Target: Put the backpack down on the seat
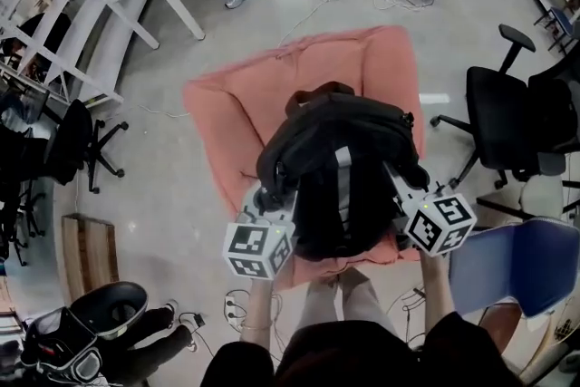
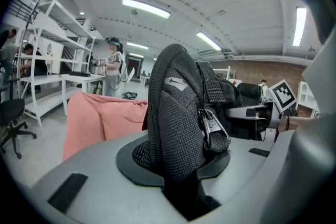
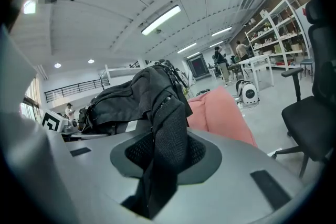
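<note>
The black fabric backpack [image 1: 340, 168] covers the near half of the salmon-pink cushioned seat [image 1: 236, 104]; its far half lies bare. Grey floor [image 1: 163, 195] is open on the left. A black office chair [image 1: 498, 118] and a blue plastic chair [image 1: 517, 272] crowd the right.

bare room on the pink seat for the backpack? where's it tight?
Bare cushion on the pink seat left of the backpack and along the seat's far edge. Tight on the right: black office chair and blue chair stand close. Near edge meets the person's legs.
</note>
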`<action>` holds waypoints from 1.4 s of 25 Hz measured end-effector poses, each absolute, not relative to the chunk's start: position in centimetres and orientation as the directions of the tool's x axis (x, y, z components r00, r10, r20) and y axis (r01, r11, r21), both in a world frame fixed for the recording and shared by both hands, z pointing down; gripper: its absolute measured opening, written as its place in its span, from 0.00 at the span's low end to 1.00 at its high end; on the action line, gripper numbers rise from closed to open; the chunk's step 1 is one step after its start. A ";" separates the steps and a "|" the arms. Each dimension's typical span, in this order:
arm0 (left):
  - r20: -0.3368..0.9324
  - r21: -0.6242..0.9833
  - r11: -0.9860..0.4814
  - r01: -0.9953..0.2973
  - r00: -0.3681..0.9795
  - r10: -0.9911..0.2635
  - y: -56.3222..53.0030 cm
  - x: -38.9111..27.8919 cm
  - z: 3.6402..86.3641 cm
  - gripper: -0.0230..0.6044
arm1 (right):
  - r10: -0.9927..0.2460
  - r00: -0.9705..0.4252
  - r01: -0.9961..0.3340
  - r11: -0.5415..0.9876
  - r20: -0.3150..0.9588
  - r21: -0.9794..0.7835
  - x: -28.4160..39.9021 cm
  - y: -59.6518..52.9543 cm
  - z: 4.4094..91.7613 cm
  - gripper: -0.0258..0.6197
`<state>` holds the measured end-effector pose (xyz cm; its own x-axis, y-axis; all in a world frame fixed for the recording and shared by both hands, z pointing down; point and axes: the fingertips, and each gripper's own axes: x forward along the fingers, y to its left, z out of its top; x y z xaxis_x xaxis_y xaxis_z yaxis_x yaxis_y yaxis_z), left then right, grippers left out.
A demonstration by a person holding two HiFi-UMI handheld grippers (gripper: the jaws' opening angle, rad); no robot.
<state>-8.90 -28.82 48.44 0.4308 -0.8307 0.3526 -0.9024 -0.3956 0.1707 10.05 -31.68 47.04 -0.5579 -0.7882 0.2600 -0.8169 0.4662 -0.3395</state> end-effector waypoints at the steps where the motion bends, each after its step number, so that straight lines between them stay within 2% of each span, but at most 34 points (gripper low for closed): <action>1: 0.361 0.175 -0.396 -0.901 0.434 -0.826 -29.3 -9.0 49.2 0.23 | -0.787 -0.556 -0.818 0.462 0.268 -0.341 9.9 -32.1 47.7 0.20; 14: 0.436 0.199 -0.402 -0.894 0.448 -0.781 -35.7 -8.4 55.5 0.23 | -0.776 -0.537 -0.833 0.425 0.331 -0.355 10.3 -37.7 53.8 0.20; 35: 0.433 0.159 -0.352 -0.922 0.386 -0.815 -44.3 -10.4 59.6 0.23 | -0.788 -0.531 -0.837 0.432 0.311 -0.335 8.2 -46.5 57.8 0.20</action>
<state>-10.42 -44.28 59.64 0.3855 -0.8147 0.4332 -0.9224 -0.3521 0.1588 8.17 -46.51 57.85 -0.5312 -0.7881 0.3110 -0.8373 0.4322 -0.3349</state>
